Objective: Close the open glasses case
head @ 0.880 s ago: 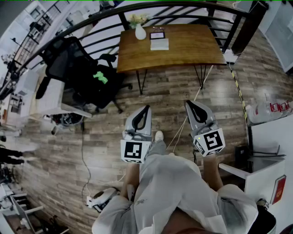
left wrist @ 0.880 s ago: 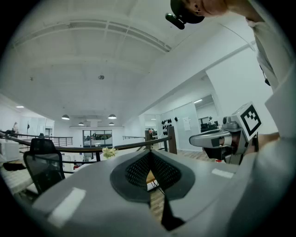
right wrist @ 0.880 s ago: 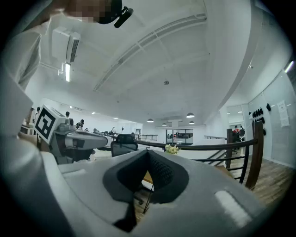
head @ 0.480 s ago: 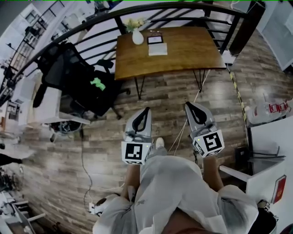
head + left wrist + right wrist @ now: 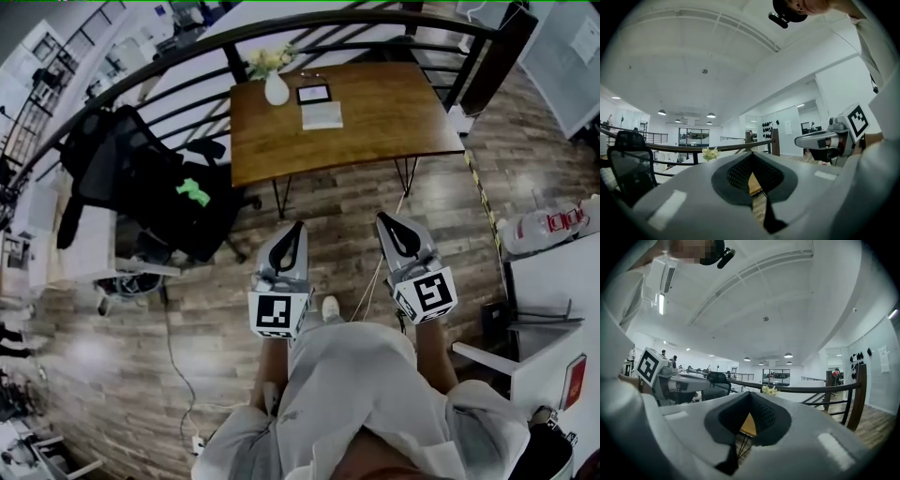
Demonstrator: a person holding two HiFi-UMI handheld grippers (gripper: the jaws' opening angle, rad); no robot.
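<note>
Standing on a wood-plank floor (image 5: 375,187), well back from the desk (image 5: 394,112). Holding the left gripper (image 5: 298,226) and the right gripper (image 5: 382,217) out in front, side by side but apart, both pointing toward the desk's near edge. Clenched on nothing, each of them. In the left gripper view, jaw tips pressed together, with only a sliver of desk and floor showing through the opening behind the tips. Same in the right gripper view.

Toward the far side of the desk: a white vase (image 5: 276,90) with pale flowers, a small dark flat thing (image 5: 313,93) with a light rim just right of it, and a white flat rectangle (image 5: 322,115) just in front of that. Too small to tell which of the two is the glasses case, or how its lid stands. Long side of the white rectangle running across the desk, roughly parallel to the near edge, with the dark thing lying much the same way. Both well apart from the grippers.

Left of the desk, a black office chair (image 5: 141,173) with a green scrap (image 5: 193,191) on it. Behind both, a dark railing (image 5: 169,56). Off to the right, a white bag (image 5: 548,225) with red print.
</note>
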